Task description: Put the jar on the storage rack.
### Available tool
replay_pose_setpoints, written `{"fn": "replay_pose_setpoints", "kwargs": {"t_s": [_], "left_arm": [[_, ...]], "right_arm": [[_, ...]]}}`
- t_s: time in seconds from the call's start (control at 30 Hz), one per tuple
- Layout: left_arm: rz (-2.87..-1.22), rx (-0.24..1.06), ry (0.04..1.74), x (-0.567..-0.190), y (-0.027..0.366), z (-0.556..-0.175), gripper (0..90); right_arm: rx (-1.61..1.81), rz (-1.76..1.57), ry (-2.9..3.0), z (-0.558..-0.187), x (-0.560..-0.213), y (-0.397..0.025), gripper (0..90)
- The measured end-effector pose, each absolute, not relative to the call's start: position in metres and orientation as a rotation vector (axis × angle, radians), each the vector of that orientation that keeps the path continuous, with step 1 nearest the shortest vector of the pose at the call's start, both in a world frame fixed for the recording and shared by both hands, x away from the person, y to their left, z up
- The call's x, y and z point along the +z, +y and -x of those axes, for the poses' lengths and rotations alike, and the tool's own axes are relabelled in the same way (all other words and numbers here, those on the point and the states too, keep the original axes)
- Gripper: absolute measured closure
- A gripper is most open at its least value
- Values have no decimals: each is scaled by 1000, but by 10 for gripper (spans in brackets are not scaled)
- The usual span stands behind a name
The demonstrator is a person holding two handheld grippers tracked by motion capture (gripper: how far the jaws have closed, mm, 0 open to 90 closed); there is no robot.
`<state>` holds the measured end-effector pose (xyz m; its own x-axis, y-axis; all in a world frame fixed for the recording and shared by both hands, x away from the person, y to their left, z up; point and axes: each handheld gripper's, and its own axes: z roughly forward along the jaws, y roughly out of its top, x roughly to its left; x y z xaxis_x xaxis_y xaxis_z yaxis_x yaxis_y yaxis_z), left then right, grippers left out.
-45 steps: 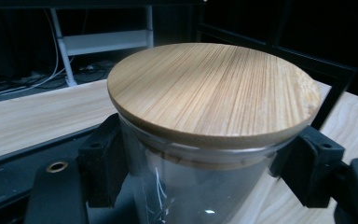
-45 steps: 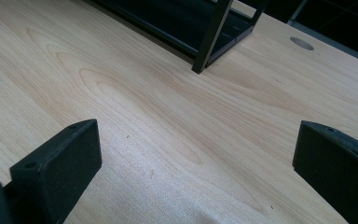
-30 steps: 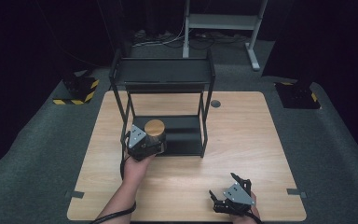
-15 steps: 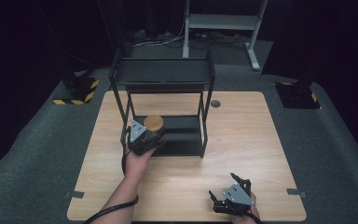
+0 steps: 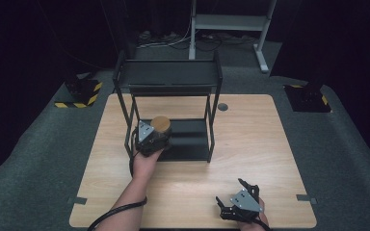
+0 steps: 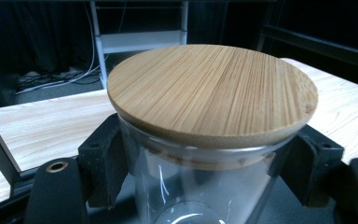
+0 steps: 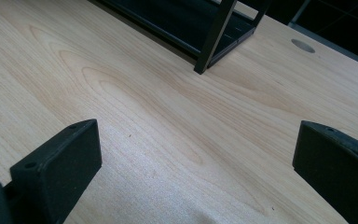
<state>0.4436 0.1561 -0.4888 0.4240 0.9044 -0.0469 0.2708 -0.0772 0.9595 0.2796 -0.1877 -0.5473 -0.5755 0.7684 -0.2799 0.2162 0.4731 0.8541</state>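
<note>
One jar (image 5: 161, 129), clamped by the left gripper (image 5: 150, 137), sits at the rack's (image 5: 169, 73) lower shelf, placement apparently underway; release comes next, while the right gripper (image 5: 241, 202) idles wide open nearer the person.

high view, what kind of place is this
Probably a lab or recording studio: a lone wooden table on grey carpet, dark surroundings, hazard-striped floor markers, and a metal stand behind.
</note>
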Motion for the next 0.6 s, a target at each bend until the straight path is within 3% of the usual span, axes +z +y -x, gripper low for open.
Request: {"fn": "replay_pose_setpoints", "kwargs": {"t_s": [0.6], "left_arm": [[-1612,740,1073,-500,153,-447,264]], "right_arm": [[1058,-801,2051,-279,-547,-188,3]]}}
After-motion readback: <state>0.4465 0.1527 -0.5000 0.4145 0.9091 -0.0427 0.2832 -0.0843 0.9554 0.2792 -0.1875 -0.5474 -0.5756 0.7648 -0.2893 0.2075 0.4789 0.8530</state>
